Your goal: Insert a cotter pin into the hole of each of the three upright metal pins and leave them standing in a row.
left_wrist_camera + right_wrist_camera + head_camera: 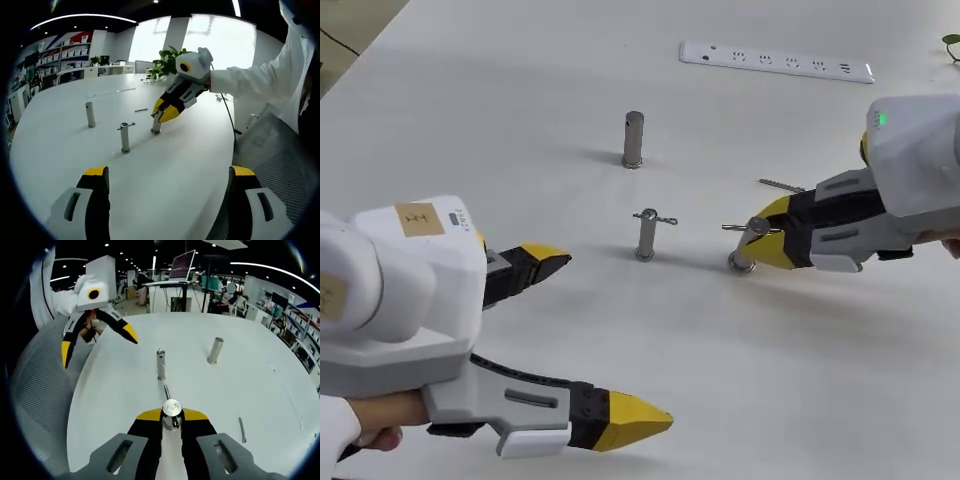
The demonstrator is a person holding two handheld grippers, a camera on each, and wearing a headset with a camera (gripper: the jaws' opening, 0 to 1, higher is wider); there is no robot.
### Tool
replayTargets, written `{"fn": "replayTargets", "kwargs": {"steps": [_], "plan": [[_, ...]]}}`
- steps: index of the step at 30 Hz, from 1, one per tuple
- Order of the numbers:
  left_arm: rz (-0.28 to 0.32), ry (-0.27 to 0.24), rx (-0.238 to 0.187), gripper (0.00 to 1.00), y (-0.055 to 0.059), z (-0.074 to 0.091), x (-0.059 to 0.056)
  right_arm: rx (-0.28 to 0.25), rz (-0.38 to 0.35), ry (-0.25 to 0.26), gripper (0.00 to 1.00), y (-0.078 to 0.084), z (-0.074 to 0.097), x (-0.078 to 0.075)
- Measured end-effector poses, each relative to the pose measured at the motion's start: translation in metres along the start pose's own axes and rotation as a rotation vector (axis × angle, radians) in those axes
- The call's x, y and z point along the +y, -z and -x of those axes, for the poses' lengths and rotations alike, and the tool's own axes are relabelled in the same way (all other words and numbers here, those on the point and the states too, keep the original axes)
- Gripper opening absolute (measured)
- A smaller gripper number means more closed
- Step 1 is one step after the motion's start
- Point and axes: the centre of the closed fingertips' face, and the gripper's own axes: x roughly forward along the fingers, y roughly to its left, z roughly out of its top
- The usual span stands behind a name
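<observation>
Three upright metal pins stand on the white table. The far pin [633,140] is bare. A cotter pin [656,217] runs through the top of the middle pin [647,236]. My right gripper [761,240] is at the head of the near-right pin [744,250], shut on a second cotter pin [735,228] whose straight end pokes out the far side [166,390]. My left gripper [620,340] hovers open and holds nothing, at the lower left, well short of the pins. From the left gripper view the right gripper [167,112] hides the top of that pin [156,124].
A loose cotter pin [780,185] lies on the table behind the right gripper. A white power strip [775,62] runs along the far side. A grey mesh chair [280,165] stands past the table edge by the person's white sleeve [245,75].
</observation>
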Motion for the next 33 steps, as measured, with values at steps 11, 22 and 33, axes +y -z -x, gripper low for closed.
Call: {"fn": "replayTargets", "kwargs": {"steps": [11, 22, 33], "plan": [[0.007, 0.003, 0.002, 0.99, 0.0026, 0.0006, -0.0019, -0.010, 0.006, -0.023, 0.08, -0.0029, -0.0053, 0.0009], [0.012, 0.001, -0.001, 0.99, 0.0024, 0.0018, -0.0019, -0.009, 0.007, -0.029, 0.08, -0.0040, -0.0087, 0.0020], [0.017, 0.004, 0.002, 0.99, 0.0030, 0.0010, -0.0027, -0.014, 0.013, -0.028, 0.08, -0.0037, -0.0098, 0.0022]]}}
